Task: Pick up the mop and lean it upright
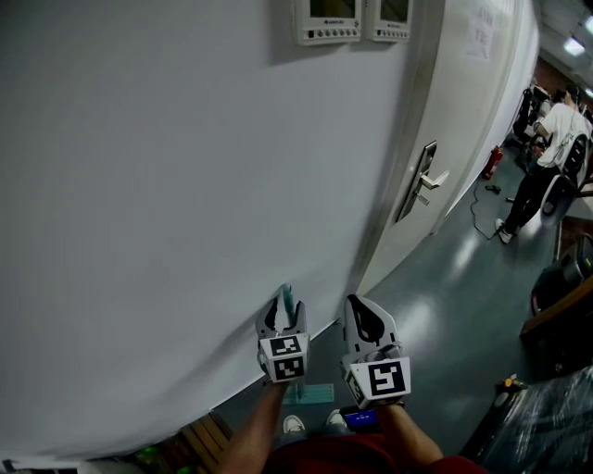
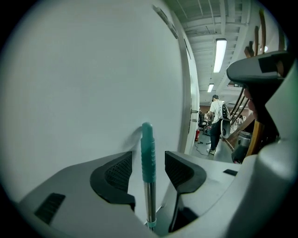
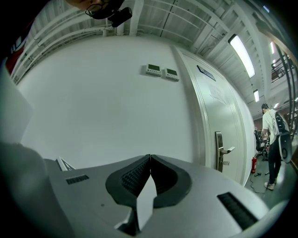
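In the head view only the teal tip of the mop (image 1: 287,294) shows above the left tongs (image 1: 283,317), which hide its shaft. A teal flat piece (image 1: 313,394) on the floor at lower middle is half covered, and whether it is the mop's head cannot be told. In the left gripper view the shaft runs out at the bottom edge. The wall panels (image 1: 352,20) are cut by the top edge, and print on the door sign (image 1: 482,32) is too small to read.

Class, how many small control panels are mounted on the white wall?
2. They hang side by side high on the wall, left of the door: the left panel and the right panel. More may lie beyond the frame.
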Demonstrator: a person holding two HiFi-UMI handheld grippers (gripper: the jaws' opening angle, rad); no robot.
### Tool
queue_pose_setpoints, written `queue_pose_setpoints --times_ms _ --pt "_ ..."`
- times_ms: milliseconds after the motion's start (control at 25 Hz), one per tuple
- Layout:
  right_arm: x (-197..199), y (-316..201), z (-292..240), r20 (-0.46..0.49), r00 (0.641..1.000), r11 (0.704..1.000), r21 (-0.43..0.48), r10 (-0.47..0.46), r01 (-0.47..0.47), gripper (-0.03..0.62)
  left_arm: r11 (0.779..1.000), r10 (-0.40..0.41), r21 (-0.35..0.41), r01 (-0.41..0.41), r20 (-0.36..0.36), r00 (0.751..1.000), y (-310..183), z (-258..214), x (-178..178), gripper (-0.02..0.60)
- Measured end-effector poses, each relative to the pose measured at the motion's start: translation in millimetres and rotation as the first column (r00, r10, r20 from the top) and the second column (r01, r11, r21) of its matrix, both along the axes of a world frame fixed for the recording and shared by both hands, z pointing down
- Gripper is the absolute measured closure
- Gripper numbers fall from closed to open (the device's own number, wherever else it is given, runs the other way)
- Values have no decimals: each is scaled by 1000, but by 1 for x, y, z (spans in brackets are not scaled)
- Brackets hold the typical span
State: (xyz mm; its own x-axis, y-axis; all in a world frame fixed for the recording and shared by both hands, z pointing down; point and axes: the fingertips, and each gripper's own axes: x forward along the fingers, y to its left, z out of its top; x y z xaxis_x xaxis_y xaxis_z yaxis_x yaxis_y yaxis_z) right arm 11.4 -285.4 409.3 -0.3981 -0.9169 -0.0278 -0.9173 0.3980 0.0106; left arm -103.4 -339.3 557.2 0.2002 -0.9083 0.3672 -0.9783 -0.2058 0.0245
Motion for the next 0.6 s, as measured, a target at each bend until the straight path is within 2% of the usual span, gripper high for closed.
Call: queue_pose_setpoints --times_ms 200,280,400,600 --pt "1 0 0 -4 1000 1000 1 2 -2 577 1000 -12 -6 12 7 1000 -7 5 3 362" --pt "3 0 0 -7 1000 1000 0 5 -5 577 1000 -31 2 31 -4 1000 -8 4 1 378" --pt "6 0 1 -8 1000 1000 -2 10 -10 577 999 -47 6 47 0 999 -10 6 -2 439" --pt "7 1 2 -10 1000 1000 -2 14 -14 577 999 -37 9 36 24 999 -11 6 1 471"
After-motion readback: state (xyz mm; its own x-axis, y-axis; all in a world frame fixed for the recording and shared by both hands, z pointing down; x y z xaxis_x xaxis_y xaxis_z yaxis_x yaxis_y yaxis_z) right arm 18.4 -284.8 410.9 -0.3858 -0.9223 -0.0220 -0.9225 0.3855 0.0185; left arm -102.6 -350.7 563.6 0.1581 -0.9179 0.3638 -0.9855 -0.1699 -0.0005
